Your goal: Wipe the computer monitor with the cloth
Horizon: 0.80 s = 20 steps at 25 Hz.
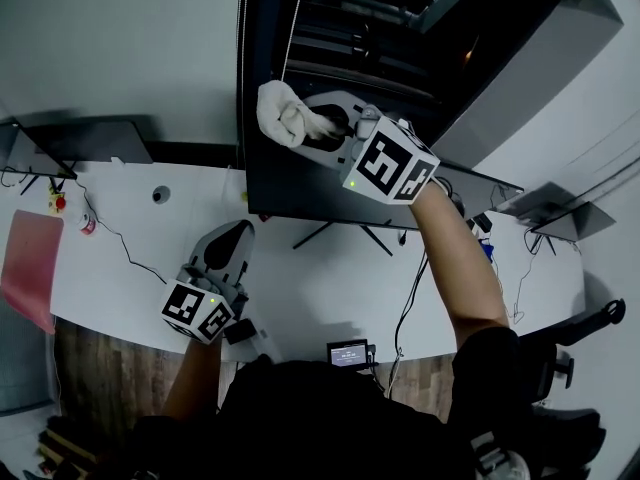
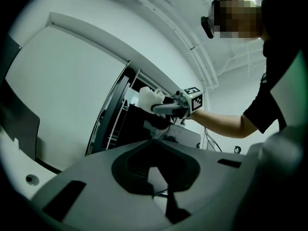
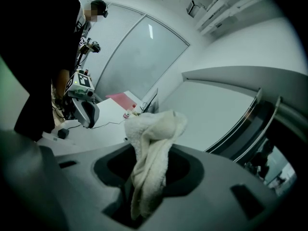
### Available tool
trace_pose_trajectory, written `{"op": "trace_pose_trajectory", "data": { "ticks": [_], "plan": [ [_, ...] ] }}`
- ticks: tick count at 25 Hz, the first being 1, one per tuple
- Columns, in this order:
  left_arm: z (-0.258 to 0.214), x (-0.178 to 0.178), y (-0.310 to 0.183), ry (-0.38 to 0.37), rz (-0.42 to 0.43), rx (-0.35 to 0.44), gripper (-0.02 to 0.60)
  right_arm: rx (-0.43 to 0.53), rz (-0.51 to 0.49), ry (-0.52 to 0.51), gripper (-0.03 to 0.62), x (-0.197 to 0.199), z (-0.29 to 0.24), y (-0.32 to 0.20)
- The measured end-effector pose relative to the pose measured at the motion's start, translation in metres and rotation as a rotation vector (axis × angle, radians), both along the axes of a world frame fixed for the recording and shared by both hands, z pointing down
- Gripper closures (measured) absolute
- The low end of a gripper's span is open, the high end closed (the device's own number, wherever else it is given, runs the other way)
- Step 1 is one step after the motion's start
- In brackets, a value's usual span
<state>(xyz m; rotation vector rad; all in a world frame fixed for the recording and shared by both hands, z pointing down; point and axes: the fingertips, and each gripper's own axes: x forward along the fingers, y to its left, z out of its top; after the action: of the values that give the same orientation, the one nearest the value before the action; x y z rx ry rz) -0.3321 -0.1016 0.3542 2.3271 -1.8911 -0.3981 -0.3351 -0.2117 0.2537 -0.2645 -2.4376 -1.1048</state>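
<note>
The dark monitor [image 1: 400, 88] stands at the back of the white desk [image 1: 330, 288]. A bunched white cloth [image 1: 285, 116] is pinched in my right gripper [image 1: 322, 128], and the wad rests against the monitor's left part near its edge. The right gripper view shows the cloth [image 3: 151, 153] rising out of the shut jaws, with the monitor's edge [image 3: 260, 124] to the right. My left gripper [image 1: 228, 240] hangs low over the desk in front of the monitor, shut with nothing in it. From the left gripper view I see the cloth [image 2: 148, 97] and the right gripper [image 2: 163, 107] up at the screen.
A pink folder [image 1: 30, 268] lies at the desk's left end. Cables [image 1: 410, 298] trail over the desk near the monitor stand's legs [image 1: 340, 233]. A small device with a lit screen [image 1: 348, 353] sits at the front edge. A dark chair [image 1: 580, 328] is at right.
</note>
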Motion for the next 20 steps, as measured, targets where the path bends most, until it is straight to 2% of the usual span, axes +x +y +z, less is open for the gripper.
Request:
{"op": "trace_pose_trajectory", "data": {
  "ticks": [9, 20],
  "plan": [
    [0.0, 0.014, 0.006, -0.033, -0.031, -0.019, 0.586, 0.009, 0.009, -0.017, 0.437, 0.021, 0.002, -0.011],
    [-0.008, 0.059, -0.001, -0.052, -0.033, -0.034, 0.586, 0.011, 0.047, -0.041, 0.437, 0.071, 0.002, -0.032]
  ]
}}
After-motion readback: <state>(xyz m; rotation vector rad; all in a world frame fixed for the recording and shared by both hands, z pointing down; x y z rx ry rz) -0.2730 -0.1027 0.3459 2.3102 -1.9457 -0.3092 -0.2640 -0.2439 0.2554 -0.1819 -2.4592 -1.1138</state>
